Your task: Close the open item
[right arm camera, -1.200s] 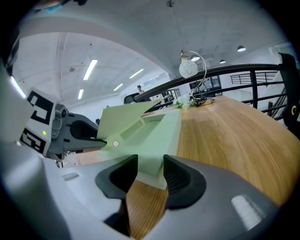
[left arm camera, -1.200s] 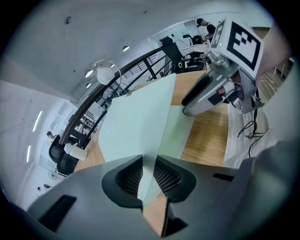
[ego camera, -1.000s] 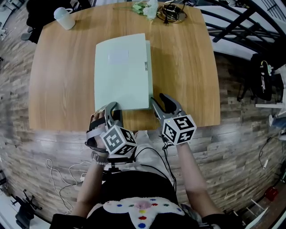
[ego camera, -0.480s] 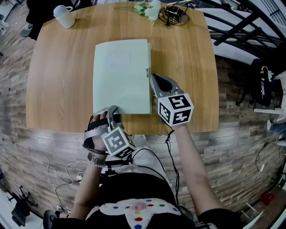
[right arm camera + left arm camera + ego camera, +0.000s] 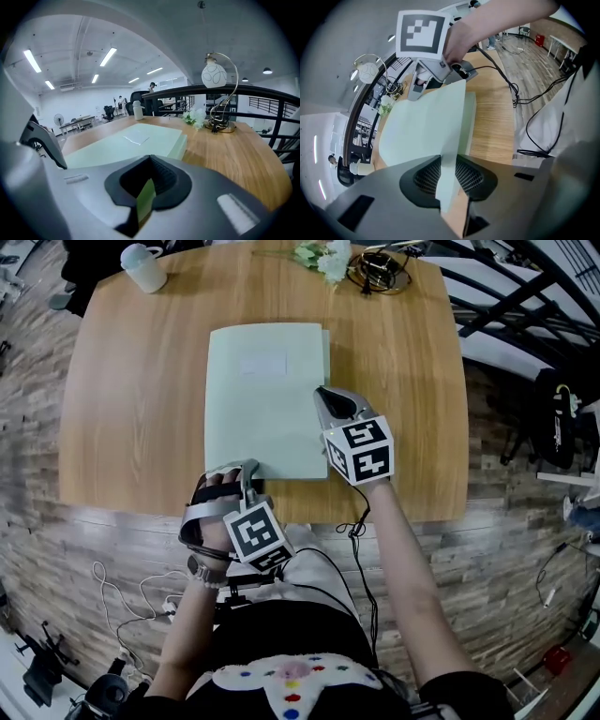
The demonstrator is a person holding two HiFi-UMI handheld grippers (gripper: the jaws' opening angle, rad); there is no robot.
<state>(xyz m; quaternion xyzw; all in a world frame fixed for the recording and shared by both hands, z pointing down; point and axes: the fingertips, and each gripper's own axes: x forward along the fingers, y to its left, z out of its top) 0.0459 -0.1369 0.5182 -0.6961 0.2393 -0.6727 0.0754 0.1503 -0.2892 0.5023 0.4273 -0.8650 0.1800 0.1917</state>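
Both claws are on the folder (image 5: pixel 267 399), lying flat and seemingly shut on the table (image 5: pixel 131 409): left claw (image 5: pixel 246 467) is opening round its near corner, right claw (image 5: pixel 322 394) pinches its right edge tight, so only letting go seems left.

No text, brand or number can be read anywhere. The pale label (image 5: pixel 263 364) on the folder (image 5: pixel 265 427) looks blank. The left cube (image 5: pixel 255 533) and the right cube (image 5: pixel 360 450) carry only black-and-white square patterns, not letters or digits.
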